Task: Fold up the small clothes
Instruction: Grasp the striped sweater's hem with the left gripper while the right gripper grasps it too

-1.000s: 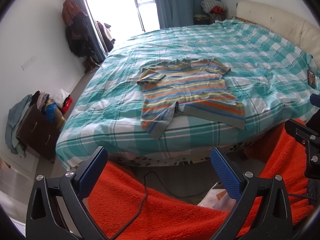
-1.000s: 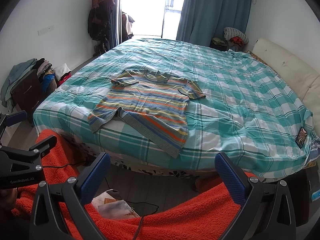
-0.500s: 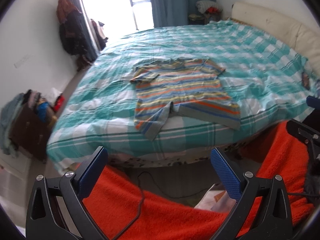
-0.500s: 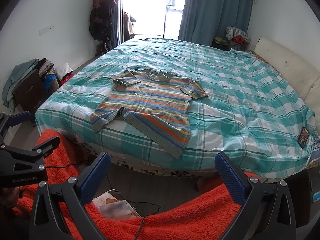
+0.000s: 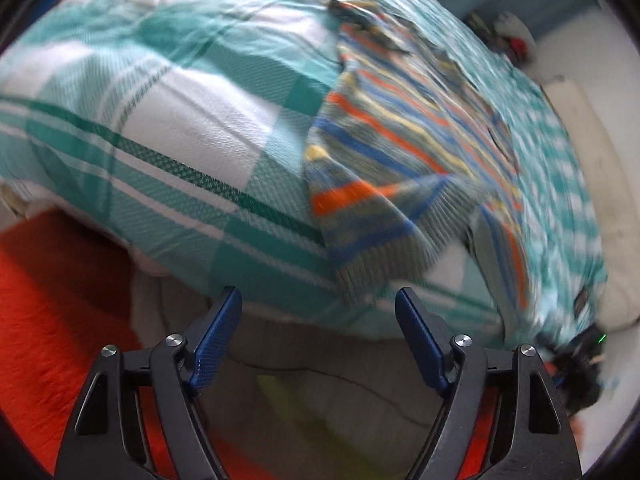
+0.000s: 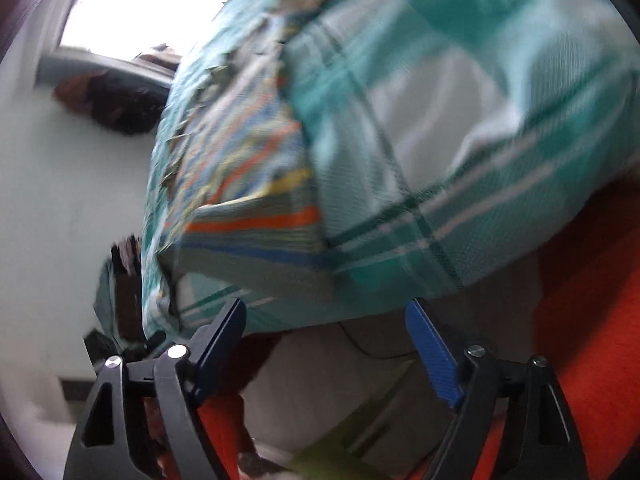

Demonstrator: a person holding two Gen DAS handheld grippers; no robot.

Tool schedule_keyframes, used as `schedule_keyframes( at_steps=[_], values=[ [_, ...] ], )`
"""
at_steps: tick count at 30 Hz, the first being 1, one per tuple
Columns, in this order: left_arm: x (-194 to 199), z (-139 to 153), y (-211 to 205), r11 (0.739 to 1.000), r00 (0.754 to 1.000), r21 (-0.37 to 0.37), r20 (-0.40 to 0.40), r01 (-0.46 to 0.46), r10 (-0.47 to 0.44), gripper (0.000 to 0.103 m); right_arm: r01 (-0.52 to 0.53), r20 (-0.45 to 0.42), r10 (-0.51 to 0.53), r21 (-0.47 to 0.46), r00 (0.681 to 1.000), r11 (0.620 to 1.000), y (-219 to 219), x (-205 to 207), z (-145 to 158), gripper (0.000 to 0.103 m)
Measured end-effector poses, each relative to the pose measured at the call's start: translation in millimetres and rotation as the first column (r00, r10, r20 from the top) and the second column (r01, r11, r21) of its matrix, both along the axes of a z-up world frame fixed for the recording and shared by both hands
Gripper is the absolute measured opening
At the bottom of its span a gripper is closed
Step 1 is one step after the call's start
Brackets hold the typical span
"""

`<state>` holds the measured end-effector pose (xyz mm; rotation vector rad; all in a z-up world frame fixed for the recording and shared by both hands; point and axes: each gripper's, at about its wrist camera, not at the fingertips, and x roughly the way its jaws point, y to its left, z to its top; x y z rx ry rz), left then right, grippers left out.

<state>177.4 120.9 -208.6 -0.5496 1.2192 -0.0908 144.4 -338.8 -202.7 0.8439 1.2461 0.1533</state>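
Striped knit shirt (image 5: 400, 152) lies flat on the checked bedspread (image 5: 168, 128), hem rumpled

Daylight floods in from a blown-out window (image 6: 132, 8) at the upper left of the right wrist view, washing the wall pale. Motion blur smears both frames, heaviest on the striped shirt (image 5: 400, 148) and the checked bedspread (image 6: 460, 100); only weave nearest the left lens stays crisp. Fisheye curvature bulges the bed, and dark vignetting rings each picture's edge.
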Motion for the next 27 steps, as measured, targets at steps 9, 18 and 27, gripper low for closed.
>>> schedule_keyframes(
  at_steps=[9, 18, 27],
  values=[
    [8.6, -4.2, -3.1, 0.991, 0.999, -0.128, 0.039, 0.036, -0.031, 0.023, -0.156, 0.146, 0.15, 0.036, 0.978, 0.987, 42.7, 19.6, -5.0, 0.031],
    [4.6, 51.9, 31.8, 0.986, 0.983, -0.043, 0.101, 0.161, -0.156, 0.003, -0.173, 0.192, 0.182, -0.06, 0.964, 0.983, 0.2, -6.8, 65.8, 0.005],
    [18.5, 20.0, 3.4, 0.915, 0.943, 0.231, -0.08, 0.332, -0.322, 0.014, -0.133, 0.019, 0.138, -0.166, 0.99, 0.977, -32.2, -6.6, 27.3, 0.01]
  ],
)
